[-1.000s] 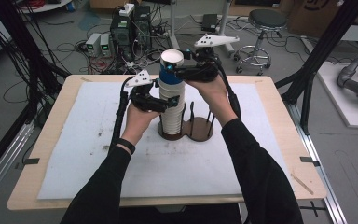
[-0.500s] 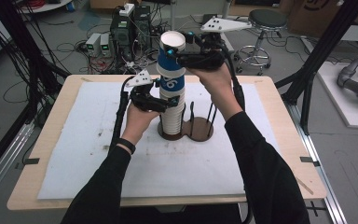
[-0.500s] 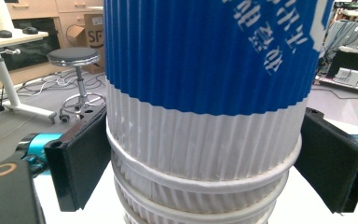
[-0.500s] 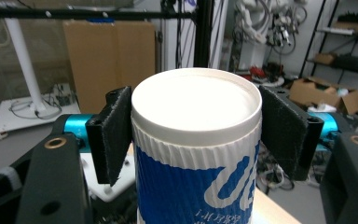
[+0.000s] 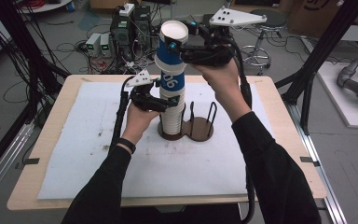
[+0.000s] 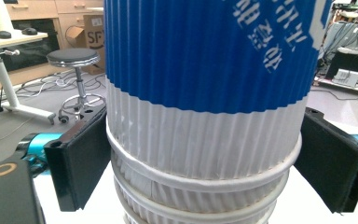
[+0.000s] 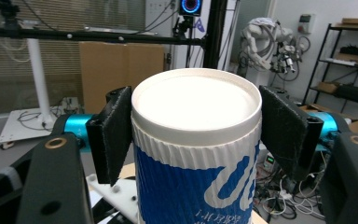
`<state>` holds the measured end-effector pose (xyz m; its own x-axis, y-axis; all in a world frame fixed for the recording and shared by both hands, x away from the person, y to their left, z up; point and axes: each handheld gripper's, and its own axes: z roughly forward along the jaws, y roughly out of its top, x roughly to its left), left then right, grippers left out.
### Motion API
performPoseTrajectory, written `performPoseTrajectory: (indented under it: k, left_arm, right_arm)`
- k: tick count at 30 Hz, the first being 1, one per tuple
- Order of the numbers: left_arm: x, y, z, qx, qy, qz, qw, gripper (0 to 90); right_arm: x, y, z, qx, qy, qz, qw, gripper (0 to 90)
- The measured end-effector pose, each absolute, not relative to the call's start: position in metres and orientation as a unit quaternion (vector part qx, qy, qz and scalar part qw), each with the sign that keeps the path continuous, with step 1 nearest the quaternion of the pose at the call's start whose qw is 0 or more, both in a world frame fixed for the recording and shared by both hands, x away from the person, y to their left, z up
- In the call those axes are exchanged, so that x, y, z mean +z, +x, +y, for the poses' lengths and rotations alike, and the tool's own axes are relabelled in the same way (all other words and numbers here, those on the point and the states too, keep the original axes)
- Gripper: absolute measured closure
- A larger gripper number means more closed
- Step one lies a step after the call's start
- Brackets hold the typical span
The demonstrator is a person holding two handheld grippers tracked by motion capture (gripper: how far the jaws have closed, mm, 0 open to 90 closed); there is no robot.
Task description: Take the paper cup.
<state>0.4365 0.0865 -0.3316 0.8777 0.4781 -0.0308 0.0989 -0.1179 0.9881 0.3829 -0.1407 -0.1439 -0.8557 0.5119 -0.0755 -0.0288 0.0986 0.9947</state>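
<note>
A tall stack of ribbed paper cups [image 5: 172, 116] stands in a brown holder [image 5: 200, 128] at the table's middle. My left gripper [image 5: 164, 103] is shut on the stack [image 6: 200, 154], with one pad [image 6: 81, 158] on each side, just below a blue cup [image 5: 171, 83]. My right gripper [image 5: 176, 45] is shut on the top blue-and-white cup [image 5: 172, 39] near its rim, held high and tilted, its base still inside the blue cup below. In the right gripper view both pads [image 7: 116, 133] press on that top cup [image 7: 196, 140].
The holder's second ring, with black upright rods [image 5: 212, 112], stands to the right of the stack. A white mat [image 5: 98, 154] covers the wooden table [image 5: 42, 186]. Cables, electronics and a stool lie on the floor beyond the far edge.
My right gripper has lifted the top cup upward and slightly rightward out of the stack, baring a second blue cup under it. The left gripper keeps its hold on the stack.
</note>
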Motion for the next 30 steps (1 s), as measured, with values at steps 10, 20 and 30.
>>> performPoseTrajectory:
  k: [10, 20, 30]
  left_arm:
    - [-0.332, 0.437, 0.087, 0.15, 0.732, 0.199, 0.634, 10.9]
    - [-0.332, 0.437, 0.086, 0.15, 0.73, 0.201, 0.635, 10.8]
    - [-0.332, 0.437, 0.086, 0.151, 0.73, 0.202, 0.635, 10.8]
  right_arm:
    - [-0.153, 0.359, -0.177, 0.656, 0.159, 0.711, 0.196, 30.4]
    - [-0.188, 0.333, -0.207, 0.652, 0.169, 0.714, 0.188, 30.5]
    - [-0.242, 0.314, -0.232, 0.648, 0.196, 0.715, 0.175, 30.5]
